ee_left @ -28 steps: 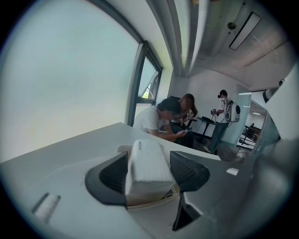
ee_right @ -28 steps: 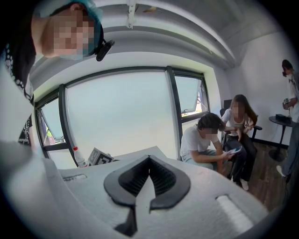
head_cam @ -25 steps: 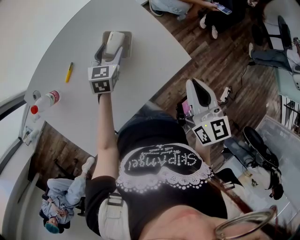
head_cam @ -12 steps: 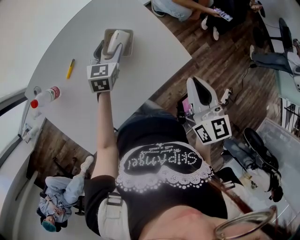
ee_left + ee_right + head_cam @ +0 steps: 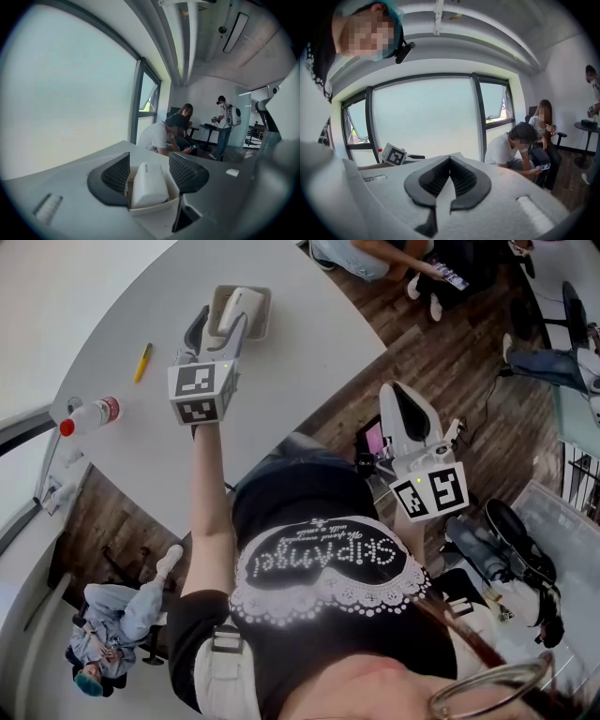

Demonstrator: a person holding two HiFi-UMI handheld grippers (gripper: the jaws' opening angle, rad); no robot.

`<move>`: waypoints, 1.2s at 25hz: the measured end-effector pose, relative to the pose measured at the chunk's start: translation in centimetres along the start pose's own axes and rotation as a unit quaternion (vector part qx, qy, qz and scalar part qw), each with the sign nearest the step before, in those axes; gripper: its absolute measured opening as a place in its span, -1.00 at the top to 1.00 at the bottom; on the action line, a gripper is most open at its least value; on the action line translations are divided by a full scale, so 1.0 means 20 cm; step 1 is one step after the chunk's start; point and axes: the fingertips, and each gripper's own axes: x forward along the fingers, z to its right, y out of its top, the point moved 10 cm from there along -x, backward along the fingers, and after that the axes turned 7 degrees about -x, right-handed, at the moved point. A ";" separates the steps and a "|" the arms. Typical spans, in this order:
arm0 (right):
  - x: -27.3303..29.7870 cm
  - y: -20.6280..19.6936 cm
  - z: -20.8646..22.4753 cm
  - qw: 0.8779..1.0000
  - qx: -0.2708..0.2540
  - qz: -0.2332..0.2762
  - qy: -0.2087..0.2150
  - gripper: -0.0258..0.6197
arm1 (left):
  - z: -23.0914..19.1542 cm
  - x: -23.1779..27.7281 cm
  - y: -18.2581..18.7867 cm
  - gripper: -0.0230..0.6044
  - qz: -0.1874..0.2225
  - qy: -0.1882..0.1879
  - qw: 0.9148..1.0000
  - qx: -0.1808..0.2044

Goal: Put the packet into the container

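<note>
The white packet (image 5: 149, 185) lies in the shallow beige container (image 5: 154, 208) on the grey table (image 5: 300, 352). In the head view the container (image 5: 258, 320) sits near the table's far edge with the packet (image 5: 239, 306) inside. My left gripper (image 5: 217, 334) hovers just above it, open. Its jaws have just been closing a little. The left gripper view shows the packet between the two dark pads (image 5: 115, 173), which do not press on it. My right gripper (image 5: 396, 397) is off the table beside my body, and the right gripper view shows it (image 5: 450, 161) shut on nothing.
A yellow pen (image 5: 142, 362) and a red-capped bottle (image 5: 91, 416) lie at the table's left. The table's curved edge runs close to my body, with wooden floor beyond. People sit past the far edge (image 5: 168, 136); another sits at lower left (image 5: 103, 652).
My left gripper has lifted off the container, leaving the packet inside. The right gripper has stayed where it was.
</note>
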 end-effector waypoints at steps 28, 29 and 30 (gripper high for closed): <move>-0.01 0.05 -0.01 0.998 -0.020 0.042 0.041 0.92 | 0.41 -0.89 0.41 0.48 0.209 0.004 0.977 0.037; -0.01 0.05 -0.01 0.998 -0.021 0.043 0.043 0.92 | 0.42 -0.91 0.41 0.48 0.208 0.006 0.977 0.037; -0.01 0.05 -0.02 0.998 -0.021 0.044 0.046 0.92 | 0.42 -0.93 0.40 0.48 0.206 0.008 0.978 0.036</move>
